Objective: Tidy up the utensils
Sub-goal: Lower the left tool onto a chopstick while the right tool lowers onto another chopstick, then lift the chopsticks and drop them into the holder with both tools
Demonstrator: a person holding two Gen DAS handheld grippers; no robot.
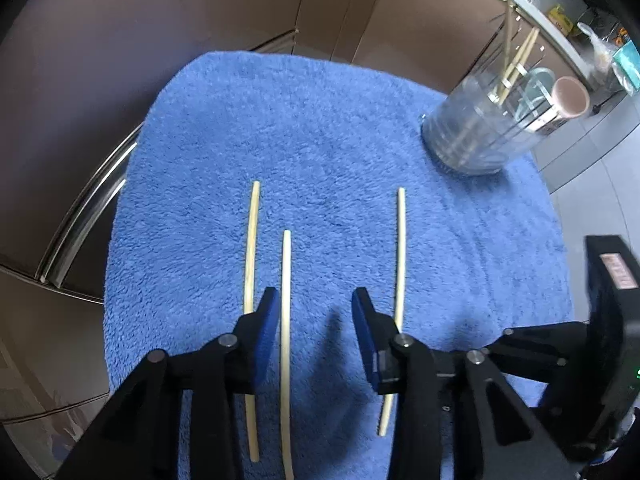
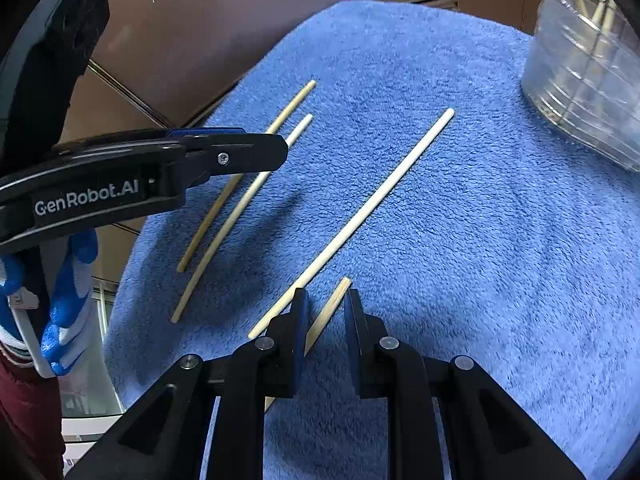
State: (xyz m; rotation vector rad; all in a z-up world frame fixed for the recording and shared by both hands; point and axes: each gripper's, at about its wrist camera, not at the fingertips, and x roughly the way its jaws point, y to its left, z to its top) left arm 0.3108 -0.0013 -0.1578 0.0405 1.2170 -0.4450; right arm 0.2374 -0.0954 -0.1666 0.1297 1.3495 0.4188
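Far left on the blue towel [image 1: 320, 128], two chopsticks lie side by side w/ the left claw [image 1: 315, 300] over them. The leftmost chopstick [image 1: 251, 248] sits just outside its left finger; the middle chopstick [image 1: 285, 320] runs between the fingers, hugging the left pad. Jaws wide apart, gripping nothing, prob. lined up to close on that one.

A third chopstick [image 1: 400, 248] lies further right, apart from the pair, passing under the right finger.

Right claw [image 2: 325, 300] is about half open and straddles a short-looking chopstick end [image 2: 330, 308]; pads near it but contact not clear, so no firm hold yet.

Far right stands the clear holder [image 1: 480, 128], some chopsticks already upright inside: likely where the loose ones go.
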